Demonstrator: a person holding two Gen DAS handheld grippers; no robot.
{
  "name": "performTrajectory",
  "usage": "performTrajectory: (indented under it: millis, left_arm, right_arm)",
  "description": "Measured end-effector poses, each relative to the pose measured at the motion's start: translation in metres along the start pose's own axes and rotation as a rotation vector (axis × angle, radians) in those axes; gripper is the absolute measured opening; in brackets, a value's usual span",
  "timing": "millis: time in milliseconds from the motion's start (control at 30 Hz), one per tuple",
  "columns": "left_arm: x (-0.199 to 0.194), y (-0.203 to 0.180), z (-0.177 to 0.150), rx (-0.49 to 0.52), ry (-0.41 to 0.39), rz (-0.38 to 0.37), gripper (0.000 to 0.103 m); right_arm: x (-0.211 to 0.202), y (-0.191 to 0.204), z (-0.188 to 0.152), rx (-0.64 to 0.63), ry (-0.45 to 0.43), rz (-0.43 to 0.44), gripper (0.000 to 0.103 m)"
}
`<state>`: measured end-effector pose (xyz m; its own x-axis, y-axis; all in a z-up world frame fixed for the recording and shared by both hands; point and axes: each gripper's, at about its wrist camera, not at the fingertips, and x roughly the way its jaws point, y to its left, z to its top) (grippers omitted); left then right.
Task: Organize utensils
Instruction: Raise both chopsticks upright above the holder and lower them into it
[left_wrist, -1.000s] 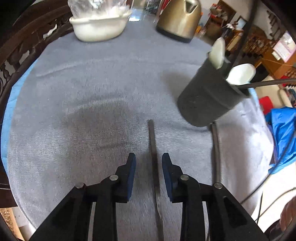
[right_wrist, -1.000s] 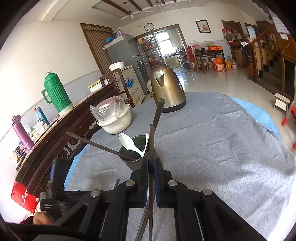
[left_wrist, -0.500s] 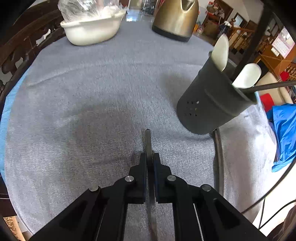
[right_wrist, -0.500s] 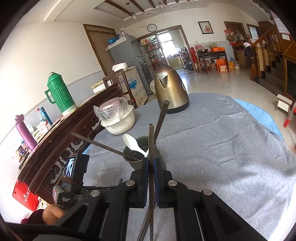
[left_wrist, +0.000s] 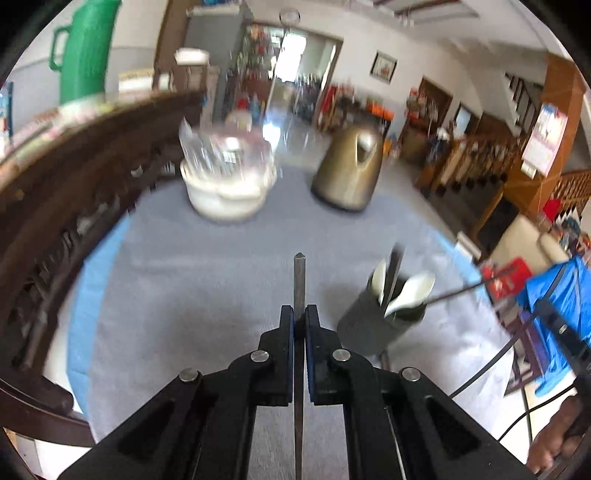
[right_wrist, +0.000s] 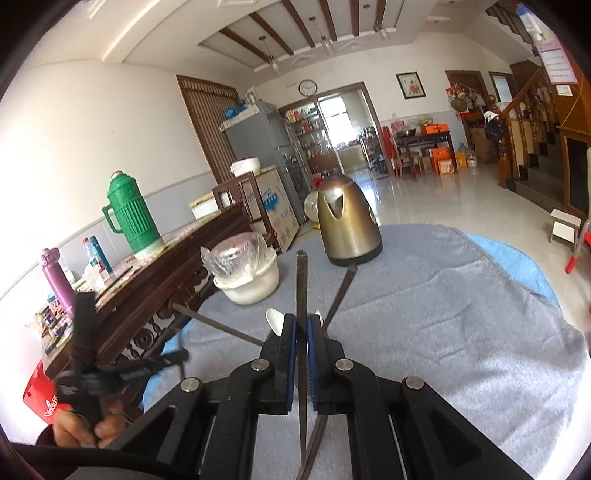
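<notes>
Tongs first: my left tongs (left_wrist: 299, 316) clench one dark chopstick (left_wrist: 298, 280) above the grey tabletop (left_wrist: 207, 280); my right tongs (right_wrist: 300, 325) clench another chopstick (right_wrist: 302, 284). Near them, the dark holder (left_wrist: 373, 328) carries white spoons (left_wrist: 412, 291).

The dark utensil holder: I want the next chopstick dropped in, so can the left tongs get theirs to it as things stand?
Probably yes. The left tongs grip a dark chopstick above bare grey cloth, and the dark cylindrical utensil holder stands nearby, unblocked.

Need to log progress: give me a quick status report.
Left gripper shut on a chopstick. Right gripper shut on another chopstick. Holder already has spoons, nothing blocking.
</notes>
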<state>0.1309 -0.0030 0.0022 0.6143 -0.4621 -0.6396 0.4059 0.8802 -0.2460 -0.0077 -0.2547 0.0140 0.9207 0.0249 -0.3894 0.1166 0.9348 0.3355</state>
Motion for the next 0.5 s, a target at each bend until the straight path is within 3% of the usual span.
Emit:
performTrajectory:
  millis: [133,500]
  left_arm:
    - [-0.025,-0.001,0.023,0.017,-0.109,0.018,0.006]
    - [-0.062,-0.017,0.094,0.095,-0.301,0.056,0.006]
  right_arm:
    - [-0.009,0.005,0.009,-0.005,-0.047,0.001,0.006]
    - [-0.017,0.013,0.049,-0.005,-0.161,-0.015,0.006]
